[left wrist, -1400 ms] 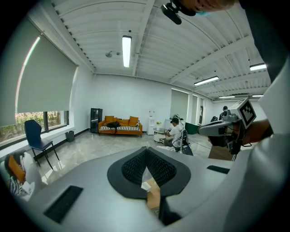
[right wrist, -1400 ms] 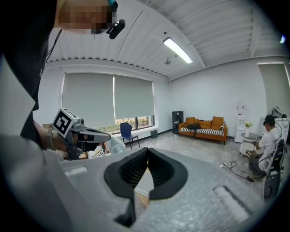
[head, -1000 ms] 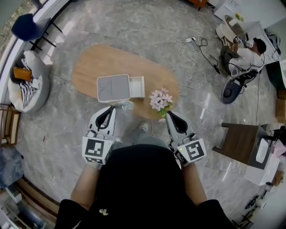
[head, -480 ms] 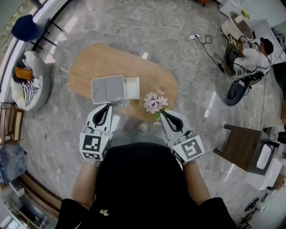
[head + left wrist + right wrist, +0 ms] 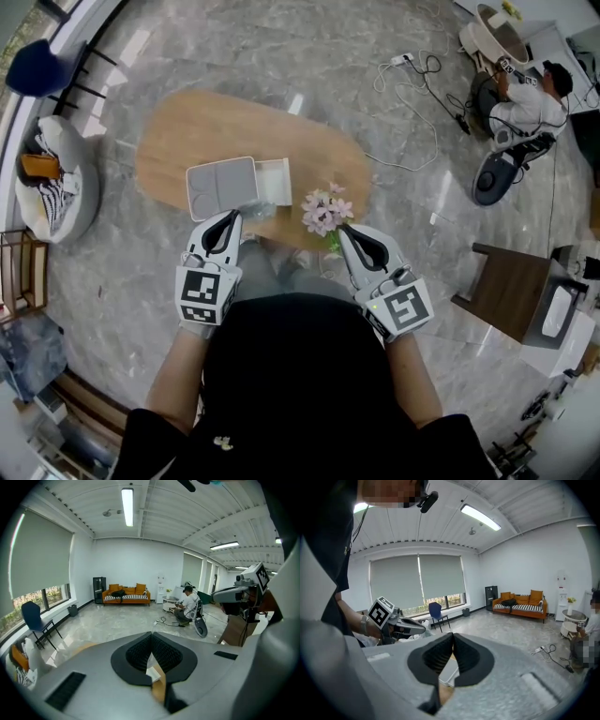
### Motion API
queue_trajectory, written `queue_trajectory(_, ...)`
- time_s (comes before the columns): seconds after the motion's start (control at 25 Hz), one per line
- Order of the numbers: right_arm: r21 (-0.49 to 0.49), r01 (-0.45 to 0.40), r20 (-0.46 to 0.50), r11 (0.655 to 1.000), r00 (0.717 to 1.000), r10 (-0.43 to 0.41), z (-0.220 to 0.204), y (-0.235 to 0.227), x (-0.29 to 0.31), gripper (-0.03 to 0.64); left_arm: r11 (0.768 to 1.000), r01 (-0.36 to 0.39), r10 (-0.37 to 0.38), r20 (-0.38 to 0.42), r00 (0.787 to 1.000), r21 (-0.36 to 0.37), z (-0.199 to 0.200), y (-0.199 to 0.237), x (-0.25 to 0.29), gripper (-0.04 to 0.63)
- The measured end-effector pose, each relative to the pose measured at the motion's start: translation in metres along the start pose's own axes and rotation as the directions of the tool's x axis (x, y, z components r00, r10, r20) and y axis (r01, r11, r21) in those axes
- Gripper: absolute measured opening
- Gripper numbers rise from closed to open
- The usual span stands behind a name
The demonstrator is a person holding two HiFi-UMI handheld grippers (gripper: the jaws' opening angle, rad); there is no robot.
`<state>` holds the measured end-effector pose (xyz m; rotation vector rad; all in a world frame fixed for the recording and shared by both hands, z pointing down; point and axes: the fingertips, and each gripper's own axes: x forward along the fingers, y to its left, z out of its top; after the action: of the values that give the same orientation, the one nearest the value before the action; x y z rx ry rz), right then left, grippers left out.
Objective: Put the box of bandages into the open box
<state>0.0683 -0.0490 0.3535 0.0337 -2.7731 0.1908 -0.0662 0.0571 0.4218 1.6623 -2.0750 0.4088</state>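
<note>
Both left gripper and right gripper sit pressed together, empty, at the table's near edge, so filling the open box hasn't started, I reckon.

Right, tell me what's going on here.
A person stands over an oval wooden table, holding the left gripper and the right gripper out in front of the body. Both sets of jaws are shut with nothing between them. On the table sit a grey box with a white part against its side, and a bunch of pink flowers. Nothing has been picked up yet.
</note>
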Motion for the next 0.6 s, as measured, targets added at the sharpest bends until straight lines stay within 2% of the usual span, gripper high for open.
queue_trajectory(0.28, 0.038, 0.093, -0.029, 0.995, 0.995, -0.091, 0.001, -0.009, 0.025, -0.002, 0.991, 0.134, -0.133, -0.067, 0.989, 0.014, -0.012, 0.016, 0.044, 0.015)
queue_trajectory(0.6, 0.093, 0.219, -0.076, 0.971, 0.974, -0.212, -0.008, -0.013, 0.038, -0.002, 0.959, 0.281, -0.273, -0.160, 0.949, 0.026, -0.037, 0.023, 0.090, 0.015)
